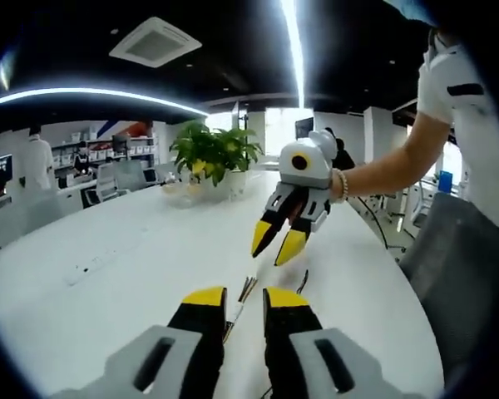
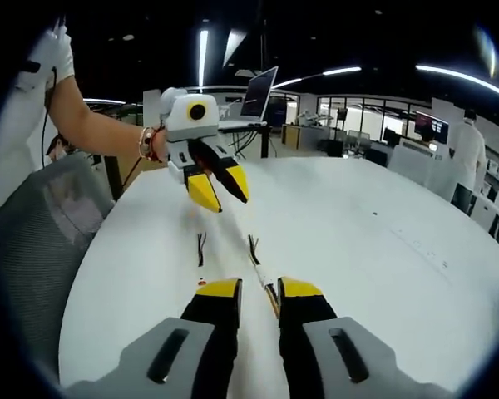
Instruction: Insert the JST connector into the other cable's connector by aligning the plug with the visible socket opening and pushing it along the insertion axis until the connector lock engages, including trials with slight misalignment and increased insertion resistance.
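cables (image 1: 248,290) lie on the white table (image 1: 108,258) just ahead of your left gripper (image 1: 244,297); in the right gripper view two short dark-wired leads (image 2: 201,247) rest apart on the tabletop, one running in between the yellow tips of your right gripper (image 2: 259,288). neither gripper grips anything: the left one's jaws stand narrowly parted over the wire ends, the right one's the same. in the left gripper view your right gripper hangs above the table with its jaws slightly apart and nothing in them.

you look to be at the pickup step, before any alignment. next you'd need to close one gripper on each lead near its connector, then bring plug and socket face to face.

the wires are thin, limp and multi-stranded; the connector housings are too small to make out. the table is smooth, glossy and round-edged, so the leads may slide as you pinch. the jaw tips are blunt yellow wedges on black fingers.
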Action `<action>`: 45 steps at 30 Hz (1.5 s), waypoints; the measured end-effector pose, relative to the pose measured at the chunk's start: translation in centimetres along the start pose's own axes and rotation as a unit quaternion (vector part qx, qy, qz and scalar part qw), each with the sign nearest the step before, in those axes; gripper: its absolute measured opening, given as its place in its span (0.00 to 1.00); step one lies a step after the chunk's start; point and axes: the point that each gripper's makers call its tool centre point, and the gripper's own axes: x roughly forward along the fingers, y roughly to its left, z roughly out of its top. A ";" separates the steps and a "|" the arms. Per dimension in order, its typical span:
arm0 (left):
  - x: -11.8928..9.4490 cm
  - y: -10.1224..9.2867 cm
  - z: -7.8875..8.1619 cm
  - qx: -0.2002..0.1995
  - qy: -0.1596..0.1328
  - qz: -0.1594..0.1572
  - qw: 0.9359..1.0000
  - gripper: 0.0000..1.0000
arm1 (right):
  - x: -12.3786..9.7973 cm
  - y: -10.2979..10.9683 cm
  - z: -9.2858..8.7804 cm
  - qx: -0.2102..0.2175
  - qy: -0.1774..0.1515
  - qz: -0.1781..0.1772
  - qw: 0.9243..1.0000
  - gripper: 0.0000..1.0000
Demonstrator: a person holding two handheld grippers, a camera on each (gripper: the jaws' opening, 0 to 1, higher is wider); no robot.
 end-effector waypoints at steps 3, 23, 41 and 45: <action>0.1 -0.9 -0.3 0.001 0.003 -0.003 1.000 0.12 | -0.1 0.6 -0.2 -0.005 0.003 0.002 1.000 0.13; 1.0 -2.4 -5.2 -0.004 0.059 -0.019 0.998 0.13 | 1.6 3.6 -2.8 -0.014 0.039 0.047 0.998 0.13; 1.4 -2.9 -7.2 -0.007 0.086 -0.026 0.996 0.13 | 2.4 4.1 -5.0 -0.016 0.059 0.056 0.997 0.11; 1.4 -3.1 -7.4 -0.013 0.086 -0.027 0.996 0.13 | 2.5 4.2 -5.4 -0.018 0.064 0.059 0.996 0.11</action>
